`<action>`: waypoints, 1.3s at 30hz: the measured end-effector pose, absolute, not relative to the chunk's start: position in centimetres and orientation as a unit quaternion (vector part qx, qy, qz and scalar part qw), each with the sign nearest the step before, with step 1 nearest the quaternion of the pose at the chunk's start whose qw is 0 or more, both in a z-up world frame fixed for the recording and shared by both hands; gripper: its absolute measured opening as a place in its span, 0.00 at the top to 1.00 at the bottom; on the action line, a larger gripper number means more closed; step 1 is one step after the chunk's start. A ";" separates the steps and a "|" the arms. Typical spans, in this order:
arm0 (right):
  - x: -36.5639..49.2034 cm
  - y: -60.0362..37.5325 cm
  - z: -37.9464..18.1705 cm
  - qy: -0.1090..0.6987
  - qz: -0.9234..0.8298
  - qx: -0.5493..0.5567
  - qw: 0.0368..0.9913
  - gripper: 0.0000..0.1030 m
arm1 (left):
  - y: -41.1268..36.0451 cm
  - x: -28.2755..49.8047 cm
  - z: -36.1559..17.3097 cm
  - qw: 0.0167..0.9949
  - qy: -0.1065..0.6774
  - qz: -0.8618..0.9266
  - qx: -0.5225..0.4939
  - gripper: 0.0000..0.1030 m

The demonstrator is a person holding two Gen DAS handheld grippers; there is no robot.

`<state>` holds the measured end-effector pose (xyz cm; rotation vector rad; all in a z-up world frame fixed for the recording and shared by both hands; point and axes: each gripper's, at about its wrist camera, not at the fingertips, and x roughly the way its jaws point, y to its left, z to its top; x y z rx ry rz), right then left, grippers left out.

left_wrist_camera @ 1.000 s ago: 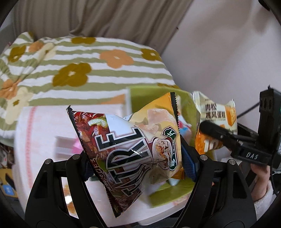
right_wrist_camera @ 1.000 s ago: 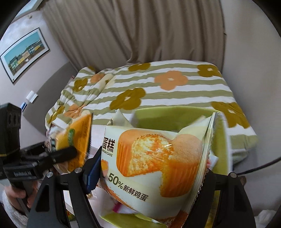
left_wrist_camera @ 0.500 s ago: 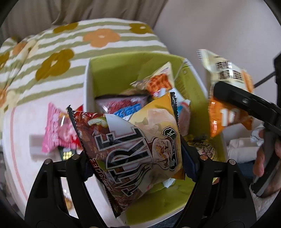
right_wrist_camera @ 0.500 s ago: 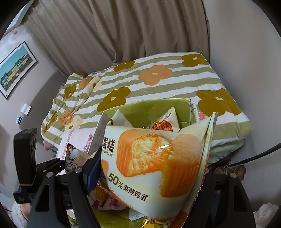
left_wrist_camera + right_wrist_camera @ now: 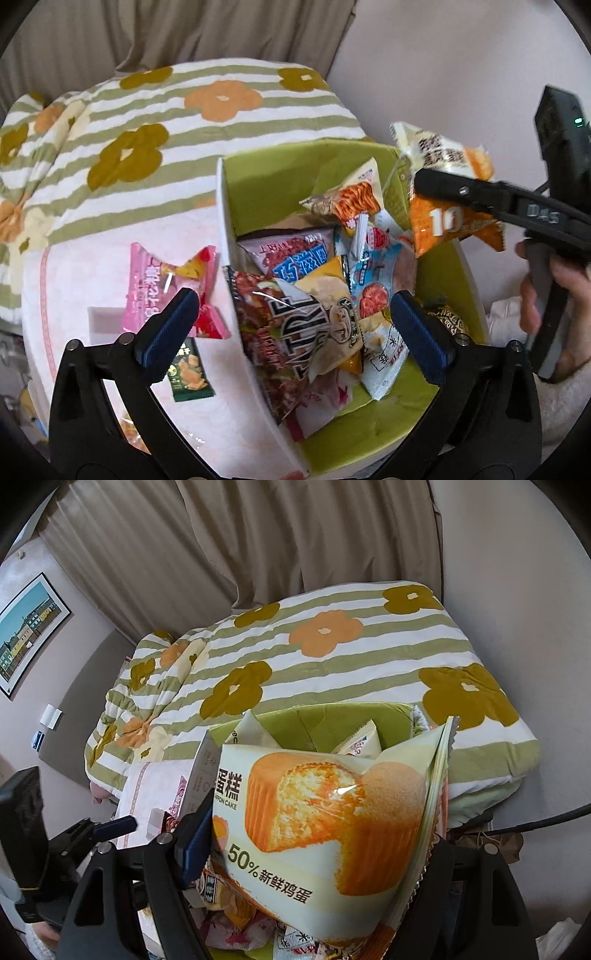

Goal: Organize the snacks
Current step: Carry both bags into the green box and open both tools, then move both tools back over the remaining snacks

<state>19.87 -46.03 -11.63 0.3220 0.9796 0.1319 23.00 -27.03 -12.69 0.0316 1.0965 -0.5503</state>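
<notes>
green snack box point(image 5: 373, 435) is mostly full. the left gripper point(image 5: 295, 317), its jaws opening, releases a brown snack packet point(image 5: 295, 332) over it. right gripper point(image 5: 314, 845) clamps a chiffon cake packet point(image 5: 325, 816). pink packet point(image 5: 162, 284) and green packet point(image 5: 188, 373) wait at nine o'clock.

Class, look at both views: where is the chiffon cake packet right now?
The chiffon cake packet is clamped in the right claw, hanging over the green box of snacks beside the bed.

Beige curtains point(image 5: 258, 554); floral striped bedspread point(image 5: 332, 657)
</notes>
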 end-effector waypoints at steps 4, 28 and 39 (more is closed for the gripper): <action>21.6 -45.5 -12.6 0.484 0.066 0.146 0.860 0.27 | -26.3 23.6 -12.4 0.822 0.510 -0.254 0.012 0.00; 21.5 -42.6 -11.6 0.457 0.086 0.086 0.881 0.00 | -24.2 23.0 -12.1 0.841 0.499 -0.208 0.013 0.00; 16.2 -40.9 -7.3 0.409 0.114 0.059 0.904 0.00 | -21.3 17.6 -8.7 0.874 0.455 -0.172 0.007 0.00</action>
